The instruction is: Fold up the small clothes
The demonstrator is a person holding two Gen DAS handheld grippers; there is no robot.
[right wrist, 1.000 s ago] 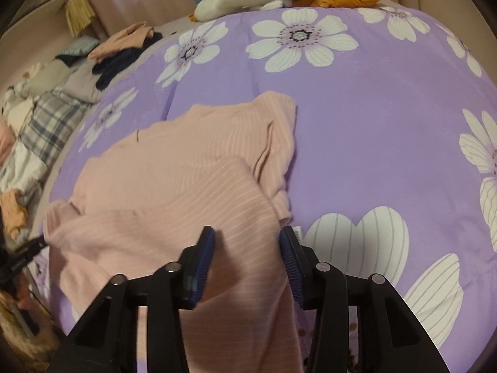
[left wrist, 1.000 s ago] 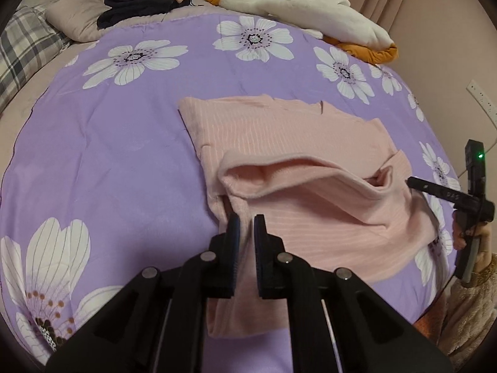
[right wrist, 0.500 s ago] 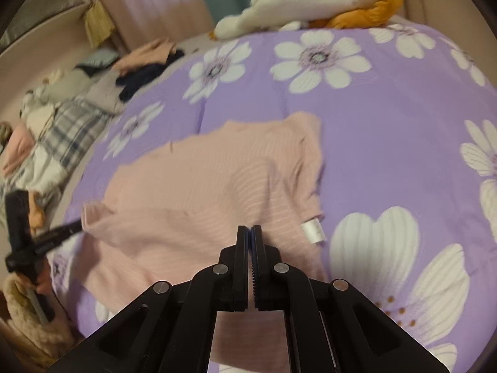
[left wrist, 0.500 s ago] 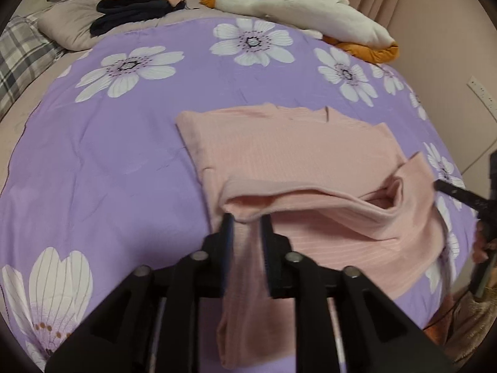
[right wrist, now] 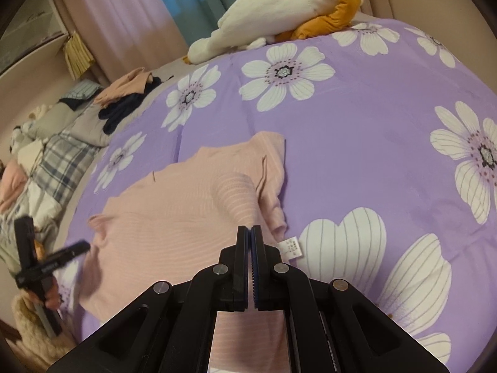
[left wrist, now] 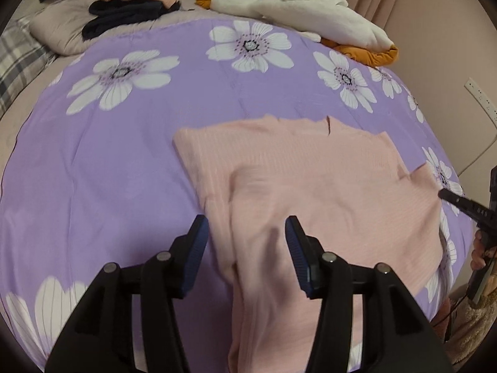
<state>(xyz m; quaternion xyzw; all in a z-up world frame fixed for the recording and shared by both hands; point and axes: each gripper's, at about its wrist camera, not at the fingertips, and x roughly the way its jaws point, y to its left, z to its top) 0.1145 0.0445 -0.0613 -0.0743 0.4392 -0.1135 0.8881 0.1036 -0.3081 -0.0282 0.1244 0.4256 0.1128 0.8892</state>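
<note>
We see a pale pink ribbed top (left wrist: 310,180) lying on the purple bedspread (left wrist: 124,161) with its large white flowers, in the middle and lower right of the left wrist view. Its far edge is flat and fairly straight, with a small notch near the middle, while the near part is folded over on itself and runs down as a narrower strip toward the bottom of the frame. The knit shows fine lengthwise ribs, and the lower part is blurred.

Our left gripper (left wrist: 245,248) has its jaws spread and opening, with the pink cloth lying between them but the blue pads (left wrist: 197,248) not pressing on it.

In the right wrist view the top fills the lower left centre, and a white care label (right wrist: 290,247) sticks out at its right edge. Our right gripper (right wrist: 250,242) is pressed together, pinching a ridge of the pink cloth that rises up to its tips.

A white and orange plush toy (left wrist: 310,21) lies at the far edge of the bed.
</note>
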